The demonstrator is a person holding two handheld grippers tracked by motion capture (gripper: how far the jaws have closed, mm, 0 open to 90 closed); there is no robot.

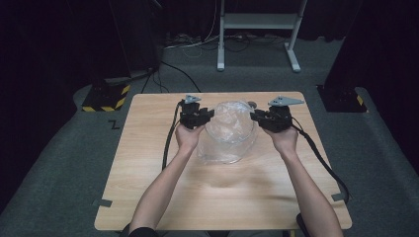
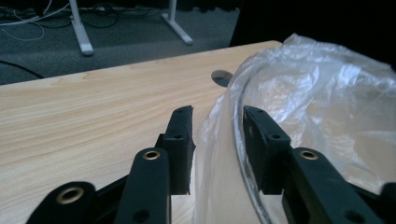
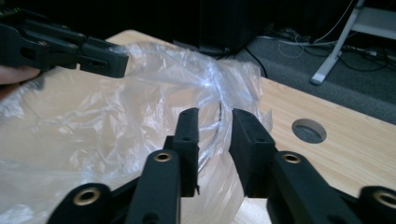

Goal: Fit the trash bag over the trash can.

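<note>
We see a clear plastic bag (image 1: 228, 131) on the counter (image 1: 148, 148), just before its round hole (image 3: 308, 130). Our left hand-held gripper (image 2: 217, 126) and right hand-held gripper (image 3: 215, 122) flank the bag, jaws parted around its rim film, not pinching.

A clear plastic bag (image 1: 229, 131) sits at the middle of the far half of a pale wooden table (image 1: 148, 187), crinkled and glossy, its upper part puffed into a rounded dome while the lower part spreads flat on the wood toward the person. In the left gripper view the film (image 2: 322, 93) rises in wrinkled folds, a thin curved line showing inside it. In the right gripper view the bag's gathered edge (image 3: 224, 88) stands just beside a round hole (image 3: 308, 130) in the tabletop
</note>
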